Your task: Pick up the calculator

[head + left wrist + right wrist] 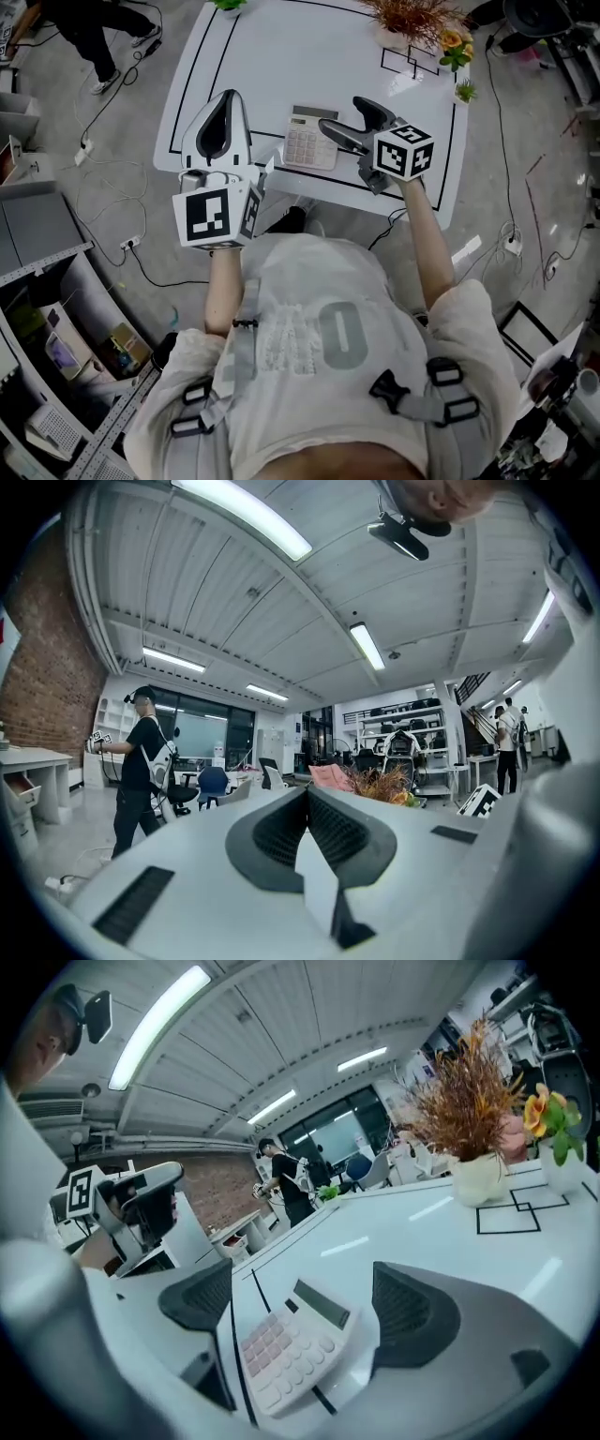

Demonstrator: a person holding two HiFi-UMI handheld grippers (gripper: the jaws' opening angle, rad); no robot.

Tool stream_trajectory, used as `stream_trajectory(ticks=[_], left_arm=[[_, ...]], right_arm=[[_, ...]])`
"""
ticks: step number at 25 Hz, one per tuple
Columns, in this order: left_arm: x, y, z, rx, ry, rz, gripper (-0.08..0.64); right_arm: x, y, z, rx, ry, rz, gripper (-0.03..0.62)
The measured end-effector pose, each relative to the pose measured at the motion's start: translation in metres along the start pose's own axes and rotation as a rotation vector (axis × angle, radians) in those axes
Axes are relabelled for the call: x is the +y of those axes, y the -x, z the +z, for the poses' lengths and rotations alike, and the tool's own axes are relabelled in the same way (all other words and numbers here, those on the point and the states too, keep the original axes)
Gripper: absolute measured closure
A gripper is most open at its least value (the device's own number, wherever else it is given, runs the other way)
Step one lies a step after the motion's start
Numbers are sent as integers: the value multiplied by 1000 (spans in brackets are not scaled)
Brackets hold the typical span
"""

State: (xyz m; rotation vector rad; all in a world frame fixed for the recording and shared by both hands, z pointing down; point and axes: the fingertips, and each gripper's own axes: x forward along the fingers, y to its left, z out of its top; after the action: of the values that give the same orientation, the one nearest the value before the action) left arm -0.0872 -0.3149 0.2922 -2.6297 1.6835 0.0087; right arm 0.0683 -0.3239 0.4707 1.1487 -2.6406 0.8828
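A pale calculator (310, 141) with pinkish keys lies flat on the white table (281, 56) near its front edge. My right gripper (345, 120) comes at it from the right, jaws open. In the right gripper view the calculator (291, 1344) lies between the two dark pads (202, 1302), with a gap on each side. My left gripper (225, 112) hovers left of the calculator, apart from it, and is tilted up. Its jaws (307, 808) are shut with nothing between them, and its view shows only the room and ceiling.
A pot of dried grass (410, 21) and small flowers (455, 47) stand at the table's far right, by taped black outlines (411, 64). A black line (281, 173) runs along the front edge. Another person (94, 28) stands on the floor far left, among cables.
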Motion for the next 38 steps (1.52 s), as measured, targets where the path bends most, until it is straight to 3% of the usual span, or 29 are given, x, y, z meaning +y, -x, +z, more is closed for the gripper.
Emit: stream_trajectory(ticks=[12, 20, 29, 32, 34, 38], left_arm=[[19, -25, -38, 71, 62, 14, 540], [24, -42, -47, 90, 68, 17, 540], [22, -50, -54, 105, 74, 14, 540], [23, -50, -58, 116, 76, 15, 540], [24, -50, -61, 122, 78, 15, 540], [25, -53, -64, 128, 79, 14, 540]], right_arm=[[-29, -30, -39, 167, -211, 127, 135], [-25, -42, -42, 275, -245, 213, 135], [-23, -52, -60, 433, -221, 219, 138], [-30, -54, -61, 449, -258, 185, 202], [-33, -58, -60, 463, -289, 161, 291], [-27, -72, -61, 496, -264, 152, 313]])
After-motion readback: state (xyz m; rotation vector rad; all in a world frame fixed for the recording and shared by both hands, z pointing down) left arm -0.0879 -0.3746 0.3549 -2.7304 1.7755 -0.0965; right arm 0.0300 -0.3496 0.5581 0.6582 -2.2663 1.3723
